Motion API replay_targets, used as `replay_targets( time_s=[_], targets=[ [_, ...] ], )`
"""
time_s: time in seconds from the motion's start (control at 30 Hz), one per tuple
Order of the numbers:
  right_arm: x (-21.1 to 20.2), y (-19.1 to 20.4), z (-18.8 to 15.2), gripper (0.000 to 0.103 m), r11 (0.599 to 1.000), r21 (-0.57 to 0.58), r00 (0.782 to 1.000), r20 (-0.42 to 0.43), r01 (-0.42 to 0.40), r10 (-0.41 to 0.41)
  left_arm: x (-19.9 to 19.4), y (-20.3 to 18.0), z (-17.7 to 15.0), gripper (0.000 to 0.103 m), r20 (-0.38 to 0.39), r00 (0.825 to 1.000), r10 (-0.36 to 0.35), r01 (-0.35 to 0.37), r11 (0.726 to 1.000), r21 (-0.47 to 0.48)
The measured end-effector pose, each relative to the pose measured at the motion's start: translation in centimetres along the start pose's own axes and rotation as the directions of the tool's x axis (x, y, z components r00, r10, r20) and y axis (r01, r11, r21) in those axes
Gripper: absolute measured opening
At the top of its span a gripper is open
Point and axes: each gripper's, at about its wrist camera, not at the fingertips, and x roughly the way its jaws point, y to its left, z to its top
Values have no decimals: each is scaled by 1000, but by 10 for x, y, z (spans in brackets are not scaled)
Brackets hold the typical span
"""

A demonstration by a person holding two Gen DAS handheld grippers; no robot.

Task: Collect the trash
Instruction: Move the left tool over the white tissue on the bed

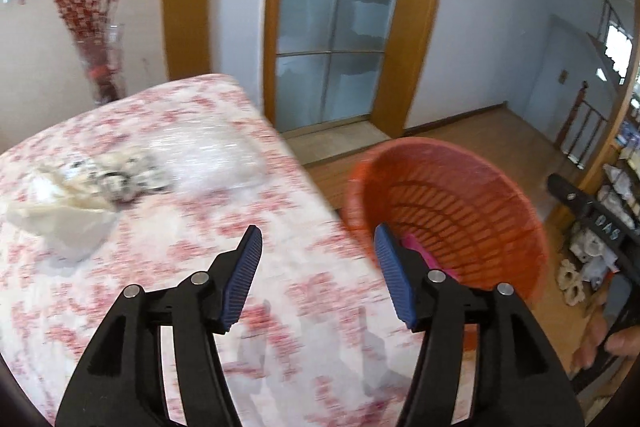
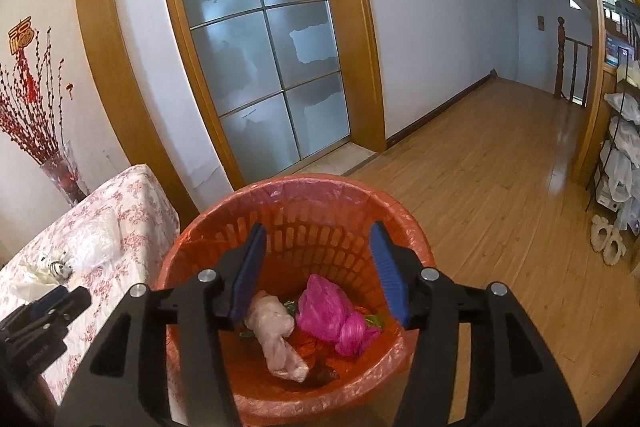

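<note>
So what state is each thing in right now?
Left gripper: open, empty, over the table.
Right gripper: open, empty, above the basket.
Orange plastic mesh basket: lined, holds bagged trash.
Pink plastic bag: knotted, in the basket.
Crumpled white paper: uncollected on the floral tablecloth.

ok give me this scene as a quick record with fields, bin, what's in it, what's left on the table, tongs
bin: orange basket with liner, on the floor beside the table
in bin: pink bag, pale bag
on table: crumpled white paper, clear plastic bag
left tongs: open, empty, over the table edge
right tongs: open, empty, above the bin
</note>
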Motion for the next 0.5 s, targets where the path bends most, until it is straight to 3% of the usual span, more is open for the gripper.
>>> replay_targets(
  time_s=[0.33,0.5],
  targets=[
    [-7,35,-9,54,997,-66,999,-25,-49,48,-21,72,-7,64,20,989,143,-141,986,-83],
    [-8,49,-13,54,993,-98,997,-38,-70,67,-39,119,-2,71,64,961,269,-258,955,-150]
  ],
)
